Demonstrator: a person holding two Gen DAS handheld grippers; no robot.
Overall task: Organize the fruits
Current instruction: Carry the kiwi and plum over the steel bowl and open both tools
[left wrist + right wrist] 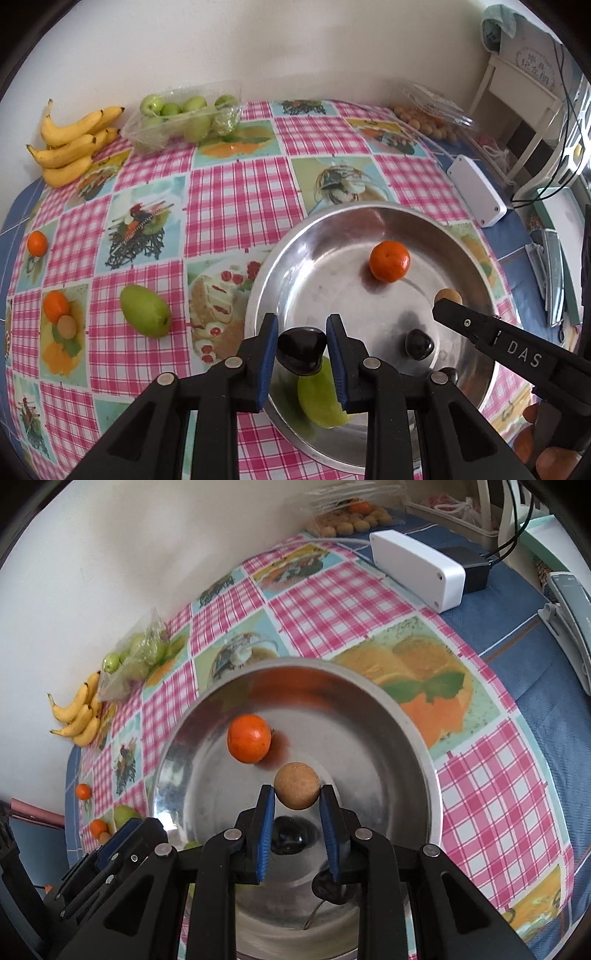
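The left gripper (302,350) is clenched on a glossy dark purple-black fruit (301,350), pinned between its blue-padded fingers (269,354) above the 7 o'clock part of the large round stainless steel bowl (295,258). The right gripper (297,795) grips a small round tan rough-skinned fruit (296,785) between its blue pads over the middle of the same bowl; in the left wrist view this gripper enters from 4 o'clock with the tan fruit at its tip. Inside the bowl, a round orange mandarin (389,261) lies towards 1 o'clock, a second dark glossy fruit (418,343) sits near the centre, another dark fruit (328,886) lies lower under the right gripper's fingers, and a pale green oval fruit (319,398) lies at 6 o'clock beneath the left gripper. On the pink checked tablecloth with food pictures (236,192), outside the bowl, a loose green oval fruit (144,311) lies at 9 o'clock, with a small mandarin (56,305) touching a tan round fruit (67,326) farther left, and another small mandarin (37,243) apart at 10 o'clock. At the far edge sit a bunch of yellow bananas (72,142) at 11 o'clock, a clear plastic tray of green fruits (183,118) beside it, a clear open box with small tan fruits (428,118) at 1 o'clock, and a white rectangular plastic box (478,194) near 2 o'clock.
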